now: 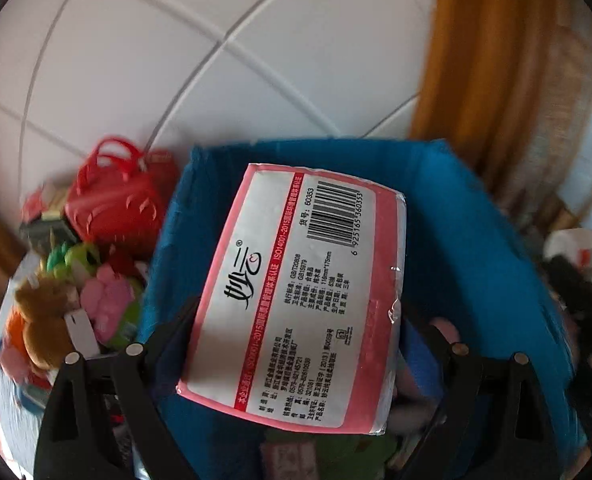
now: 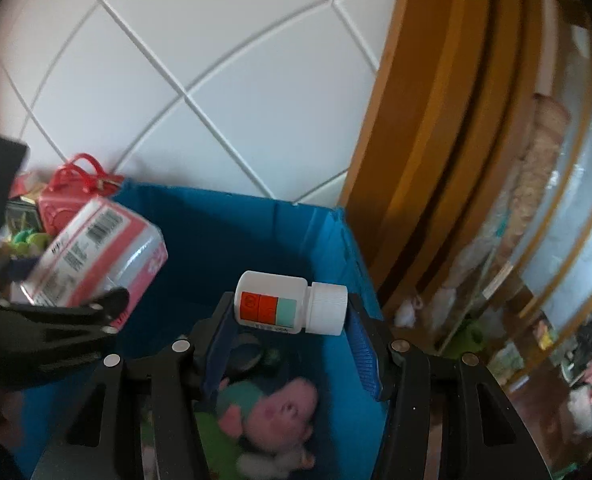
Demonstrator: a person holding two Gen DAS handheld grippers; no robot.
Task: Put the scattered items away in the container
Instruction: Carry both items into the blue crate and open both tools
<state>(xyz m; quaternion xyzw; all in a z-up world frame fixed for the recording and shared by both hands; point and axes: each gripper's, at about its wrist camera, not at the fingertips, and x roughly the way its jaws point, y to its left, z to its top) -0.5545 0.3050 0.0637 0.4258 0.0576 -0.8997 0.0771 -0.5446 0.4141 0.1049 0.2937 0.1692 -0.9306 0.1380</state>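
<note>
1. White tiled wall behind; I see a deep blue fabric bin below both tools.
2. My left gripper is clamped on a pink-and-white plastic tissue pack — held over the bin.
3. My right gripper pinches a white plastic pill bottle sideways, above a pink plush toy inside.

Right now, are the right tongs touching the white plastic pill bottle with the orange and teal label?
Touching. The right wrist view shows the white plastic pill bottle lying sideways, pinched end to end between the right tongs.
</note>
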